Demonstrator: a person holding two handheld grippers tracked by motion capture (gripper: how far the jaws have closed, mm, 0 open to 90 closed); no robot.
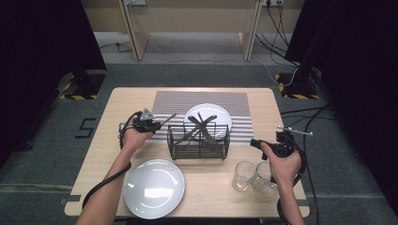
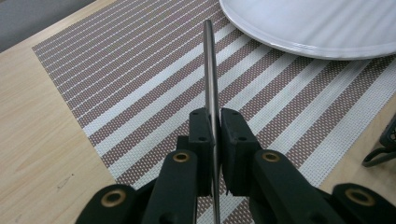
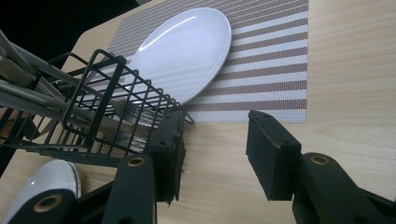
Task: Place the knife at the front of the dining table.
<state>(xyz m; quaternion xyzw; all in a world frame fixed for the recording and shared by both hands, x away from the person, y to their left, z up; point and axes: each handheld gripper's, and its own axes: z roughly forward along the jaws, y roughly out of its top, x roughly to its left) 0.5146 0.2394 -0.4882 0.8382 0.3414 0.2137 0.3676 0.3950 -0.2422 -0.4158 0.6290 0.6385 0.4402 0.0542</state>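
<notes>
Table knife (image 2: 211,79): clamped edge-on in the left gripper (image 1: 149,123), left of frame centre, long axis aimed toward the upper plate (image 1: 220,112) on the striped placemat (image 1: 164,101); right gripper (image 1: 257,143), jaws apart and empty, beside the wire basket (image 1: 199,149).

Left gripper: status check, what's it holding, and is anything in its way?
Left gripper shut on knife, over striped mat. Right gripper open, empty, beside wire basket. Plate just ahead of knife.

a lab: black curtains (image 1: 42,42), hazard-taped stands (image 1: 77,96), floor cables (image 1: 300,112) around the table (image 1: 267,101).
</notes>
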